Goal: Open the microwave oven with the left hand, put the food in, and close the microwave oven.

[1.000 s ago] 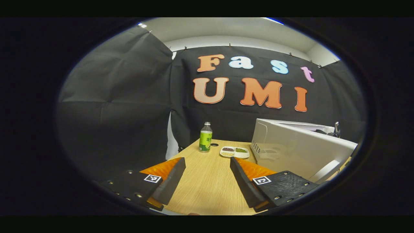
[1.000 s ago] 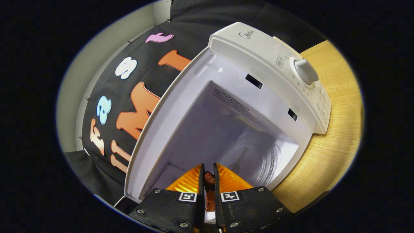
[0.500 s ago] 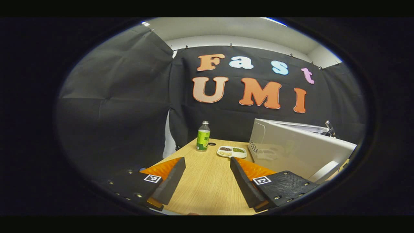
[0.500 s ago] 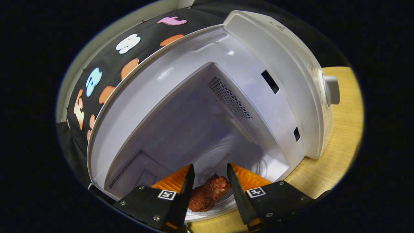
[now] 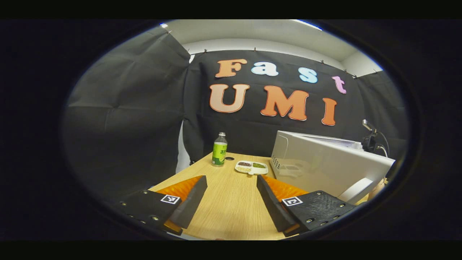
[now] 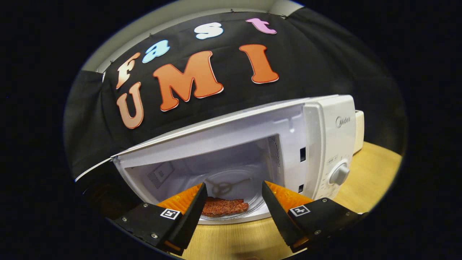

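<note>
Food is in, door still open: only the closing is left.

Nearest in the right gripper view, the right gripper [image 6: 234,206] has its fingers spread wide and holds nothing; just beyond them the reddish-brown food [image 6: 224,207] lies flat on the glass turntable [image 6: 234,184] inside the microwave oven [image 6: 326,144], whose cavity stands exposed. In the left gripper view, the left gripper [image 5: 231,200] is likewise wide open and empty, hovering over the bare wooden table [image 5: 231,216]. To its right stands the swung-out microwave door [image 5: 325,169], with its handle [image 5: 357,189] near the right finger. Farther back sit a small divided dish [image 5: 251,167] and a green-labelled bottle [image 5: 219,150]. By my reading, opening and loading are done; the left gripper must now push the door shut.
</note>
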